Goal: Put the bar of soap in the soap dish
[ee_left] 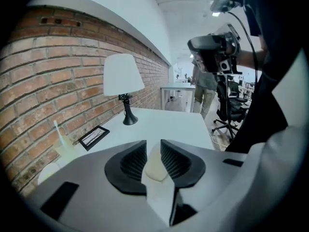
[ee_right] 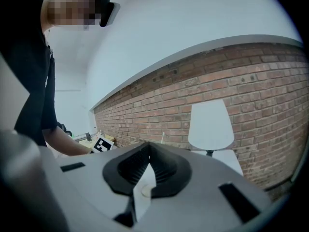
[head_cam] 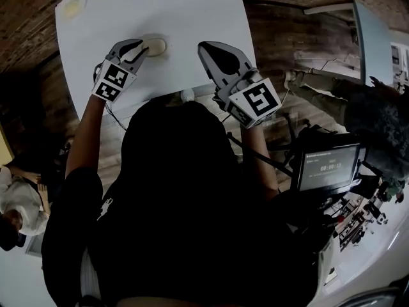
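Smooth waxy cream bar of soap (ee_left: 155, 167), matt white table (head_cam: 192, 18), rough red brick wall (ee_left: 53, 76), matt white lampshade (ee_left: 123, 74)

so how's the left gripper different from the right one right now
The left gripper's jaws are closed on the bar of soap; the right gripper's jaws hold nothing. The left gripper's jaws stand apart by the soap's width, while the right gripper's meet at their tips. Both are grey with black ribbed pads and reach over the white table.
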